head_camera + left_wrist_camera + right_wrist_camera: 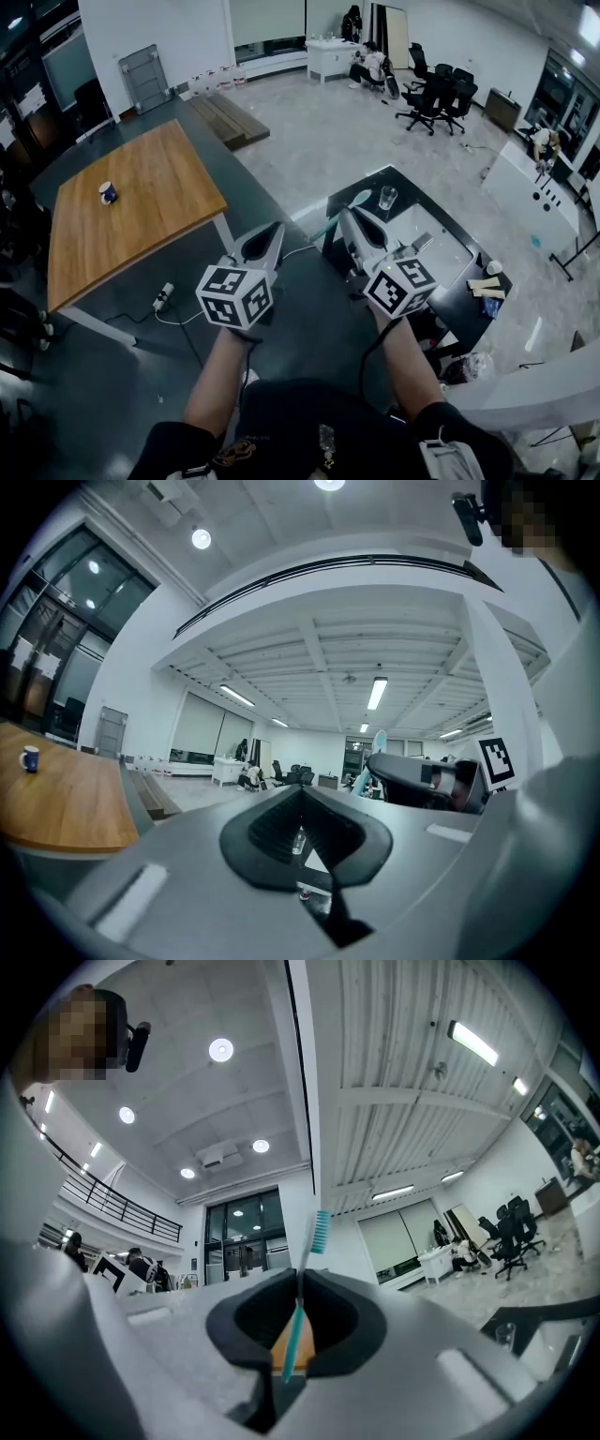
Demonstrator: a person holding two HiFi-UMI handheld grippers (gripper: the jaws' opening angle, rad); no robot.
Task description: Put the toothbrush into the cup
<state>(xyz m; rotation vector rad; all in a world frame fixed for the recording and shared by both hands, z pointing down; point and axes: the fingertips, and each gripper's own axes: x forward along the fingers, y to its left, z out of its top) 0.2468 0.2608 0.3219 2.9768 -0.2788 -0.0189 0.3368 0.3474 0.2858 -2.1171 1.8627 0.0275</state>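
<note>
Toothbrush [294,1340]: we clamp its handle in the right gripper [300,1277] jaws, bristles leading toward the cup [387,197]; left gripper [302,794] jaws closed, empty.

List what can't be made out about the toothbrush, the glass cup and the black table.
Toothbrush: the pinched stretch of its handle is covered by the tips of the right hand-held gripper, right gripper view.
Glass cup: too small in the head view to tell whether it holds anything.
Black table: the items at its right end are too small to identify, head view.
</note>
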